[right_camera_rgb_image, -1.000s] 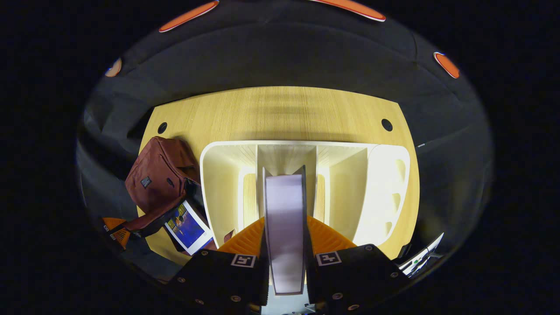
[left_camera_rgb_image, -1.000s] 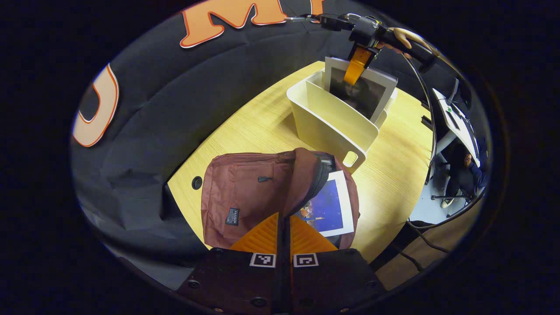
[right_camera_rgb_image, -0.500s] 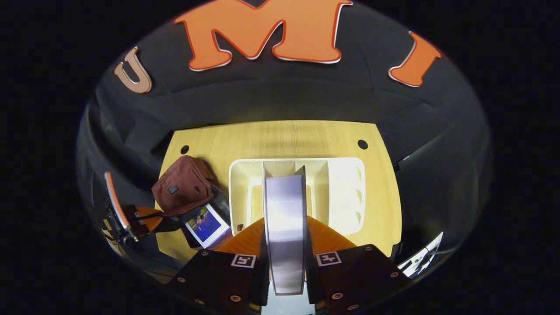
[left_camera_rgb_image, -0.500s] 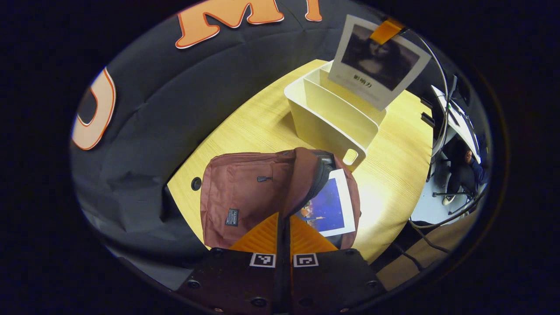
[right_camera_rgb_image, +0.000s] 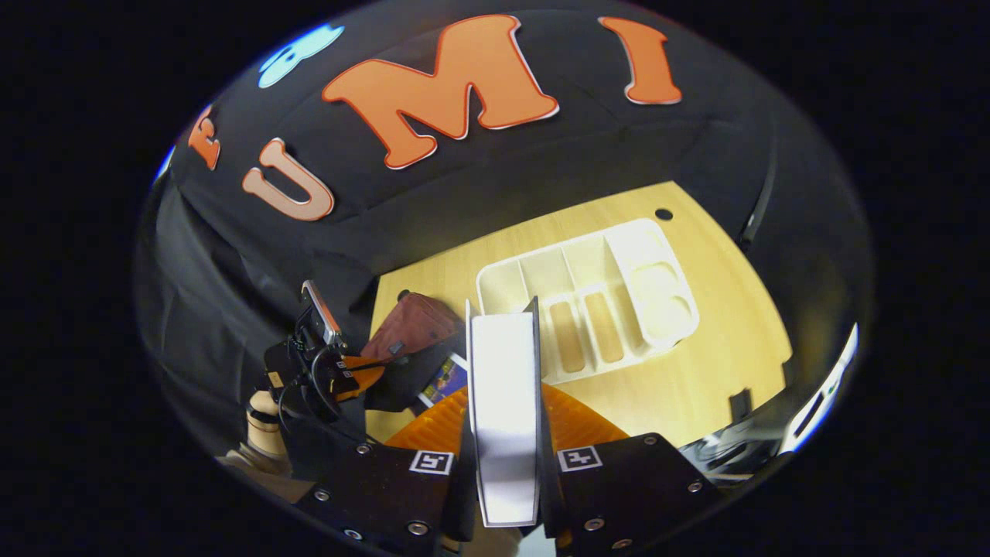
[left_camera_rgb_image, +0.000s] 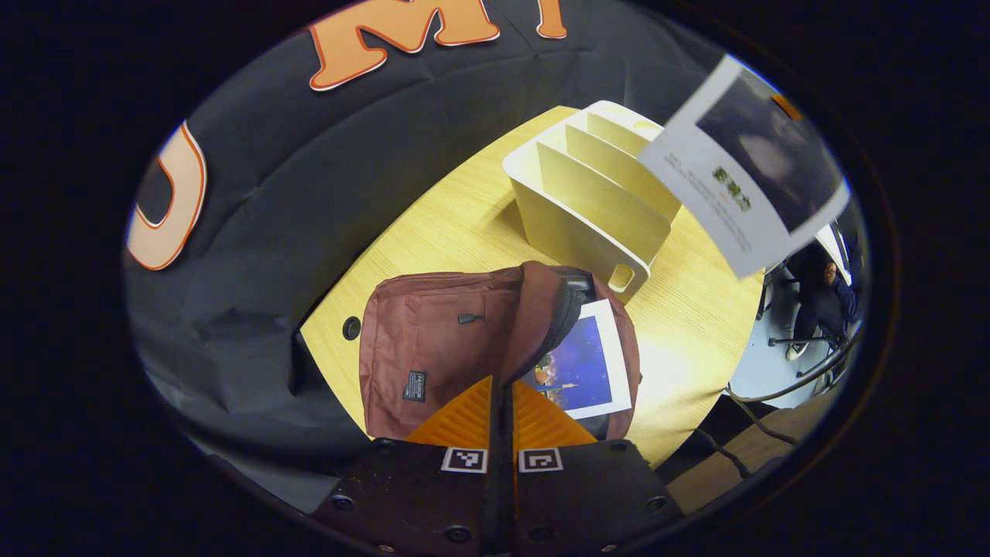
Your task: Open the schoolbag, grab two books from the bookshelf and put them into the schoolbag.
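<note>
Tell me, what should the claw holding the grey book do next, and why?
Probably carry it over and down toward the schoolbag's opening. The right claw grips the grey book in the air, clear of the bookshelf, whose slots look empty. The left claw pinches the bag's flap up, and one blue book already lies inside.

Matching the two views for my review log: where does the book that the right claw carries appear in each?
Left gripper view: the carried book hangs at upper right, tilted, above the table.
Right gripper view: its white page edge stands at bottom centre between the right claw's fingers.
Shared landmark: the cream bookshelf.
</note>
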Available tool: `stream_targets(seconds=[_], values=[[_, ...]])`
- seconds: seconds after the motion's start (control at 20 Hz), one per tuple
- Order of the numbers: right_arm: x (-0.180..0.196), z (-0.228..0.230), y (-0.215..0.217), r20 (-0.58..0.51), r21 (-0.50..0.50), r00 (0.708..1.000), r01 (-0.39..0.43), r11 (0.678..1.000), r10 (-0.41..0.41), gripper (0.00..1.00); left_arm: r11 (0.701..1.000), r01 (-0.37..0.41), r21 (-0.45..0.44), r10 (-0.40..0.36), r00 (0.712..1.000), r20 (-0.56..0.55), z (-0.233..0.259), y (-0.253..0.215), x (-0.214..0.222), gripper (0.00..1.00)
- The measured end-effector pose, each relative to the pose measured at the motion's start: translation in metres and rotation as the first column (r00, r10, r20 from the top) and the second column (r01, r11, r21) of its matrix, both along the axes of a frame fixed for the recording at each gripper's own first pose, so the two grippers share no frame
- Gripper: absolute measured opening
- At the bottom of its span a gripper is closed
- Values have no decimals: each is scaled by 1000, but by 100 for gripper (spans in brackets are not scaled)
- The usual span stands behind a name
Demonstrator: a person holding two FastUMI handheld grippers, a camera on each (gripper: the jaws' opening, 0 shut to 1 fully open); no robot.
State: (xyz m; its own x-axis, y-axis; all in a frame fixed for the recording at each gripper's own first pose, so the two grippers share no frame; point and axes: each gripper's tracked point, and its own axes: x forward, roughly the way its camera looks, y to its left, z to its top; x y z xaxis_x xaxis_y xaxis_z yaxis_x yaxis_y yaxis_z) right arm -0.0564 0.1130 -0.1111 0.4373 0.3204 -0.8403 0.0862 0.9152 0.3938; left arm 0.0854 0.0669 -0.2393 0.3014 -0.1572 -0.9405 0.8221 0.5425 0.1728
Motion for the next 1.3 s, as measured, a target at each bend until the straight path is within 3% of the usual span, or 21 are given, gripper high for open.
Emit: stream_targets(seconds=[0.15,0.35,0.7,0.85,1.05,1.3], values=[[-25,-39,22,-39,169,996,86,982,-81,34,1000,8,7,-8,1000,7,6,1,0,1],[-41,-103,49,-133,323,974,217,921,-183,34,1000,15,18,-15,1000,15,10,2,-1,1],[-10,-162,113,-148,526,950,310,792,-274,34,999,35,27,-36,998,44,33,-6,-4,1],[7,-179,138,-122,532,943,325,782,-309,34,999,41,23,-43,997,61,42,-12,-5,1],[34,-199,173,-78,492,939,328,806,-334,34,998,65,24,-67,995,70,46,-20,-8,1],[49,-208,205,-46,481,916,371,794,-399,34,991,127,30,-130,987,92,54,-37,-12,1]])
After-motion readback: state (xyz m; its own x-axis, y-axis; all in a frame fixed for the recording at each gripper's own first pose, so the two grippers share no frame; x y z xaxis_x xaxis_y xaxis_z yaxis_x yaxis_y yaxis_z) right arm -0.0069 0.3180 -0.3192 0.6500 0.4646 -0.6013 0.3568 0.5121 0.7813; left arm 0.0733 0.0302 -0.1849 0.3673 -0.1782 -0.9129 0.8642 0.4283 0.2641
